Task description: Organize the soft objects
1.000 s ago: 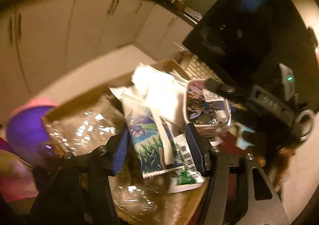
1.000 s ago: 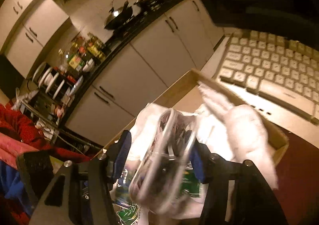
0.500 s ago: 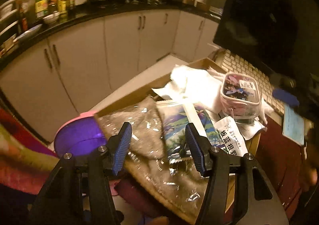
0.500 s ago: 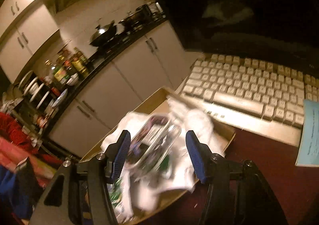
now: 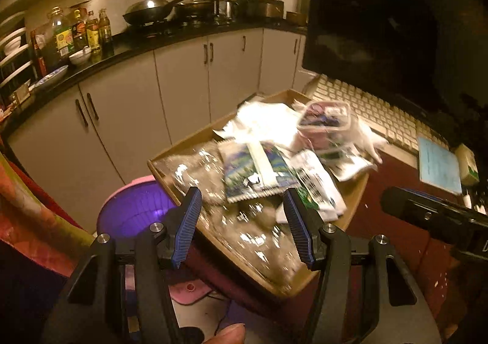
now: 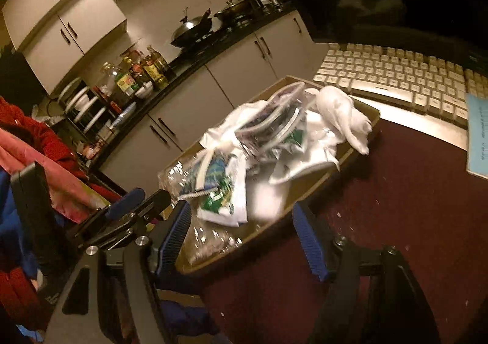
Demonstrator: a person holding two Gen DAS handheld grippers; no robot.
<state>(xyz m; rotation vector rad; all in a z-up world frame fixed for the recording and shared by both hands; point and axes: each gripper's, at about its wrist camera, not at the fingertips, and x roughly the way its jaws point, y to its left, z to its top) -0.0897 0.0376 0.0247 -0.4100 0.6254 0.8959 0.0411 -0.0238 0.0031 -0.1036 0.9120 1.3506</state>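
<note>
Hovering spread and empty, the left claw (image 5: 242, 223) and right claw (image 6: 244, 237) face the cardboard tray (image 5: 355, 200) at the desk (image 6: 396, 206) edge, heaped with sachets (image 5: 256, 170), a clear pouch (image 5: 324, 118) and white cloth (image 6: 344, 112).

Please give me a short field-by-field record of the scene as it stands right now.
container: cardboard tray on the dark red table
contents: white cloth, clear zip pouch, printed packets, crinkled plastic bag
left tool: open, empty, in front of the tray
right tool: open, empty, pulled back from the tray
beside tray: keyboard, blue paper
below table edge: purple basin
</note>
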